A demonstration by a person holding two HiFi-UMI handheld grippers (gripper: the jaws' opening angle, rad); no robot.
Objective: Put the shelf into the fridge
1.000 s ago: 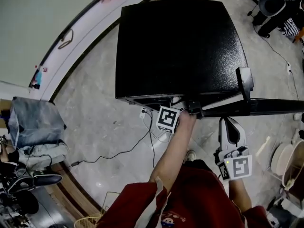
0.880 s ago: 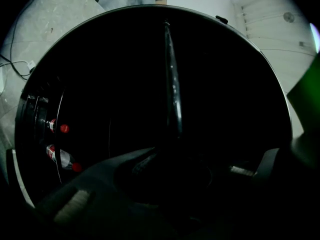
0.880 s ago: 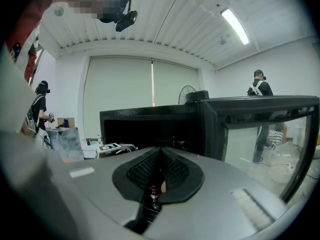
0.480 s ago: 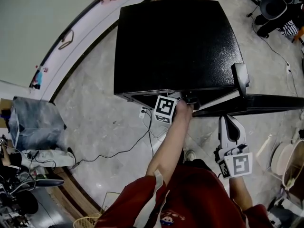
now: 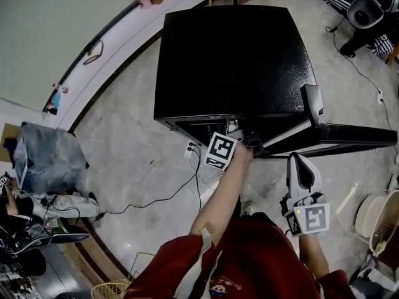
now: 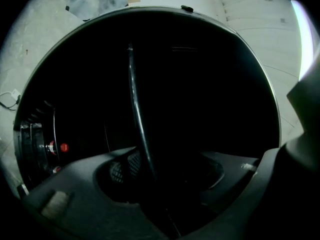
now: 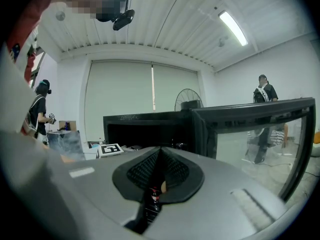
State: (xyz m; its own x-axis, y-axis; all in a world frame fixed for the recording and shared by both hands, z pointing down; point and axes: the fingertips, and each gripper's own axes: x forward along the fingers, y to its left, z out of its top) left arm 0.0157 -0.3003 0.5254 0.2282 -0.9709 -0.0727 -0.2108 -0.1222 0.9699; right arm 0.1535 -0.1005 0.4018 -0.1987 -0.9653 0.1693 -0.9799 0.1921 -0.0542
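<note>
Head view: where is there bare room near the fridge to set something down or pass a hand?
The fridge top is bare all over. Open floor lies left of it, up to the curved wall. The front opening is crowded: forearm and open door.

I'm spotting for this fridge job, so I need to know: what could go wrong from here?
The left gripper, at the fridge's opening, has just been opening its jaws round a thin dark bar, probably the shelf's; if unseated, it may tilt or drop. The right gripper could bump the open door.
</note>
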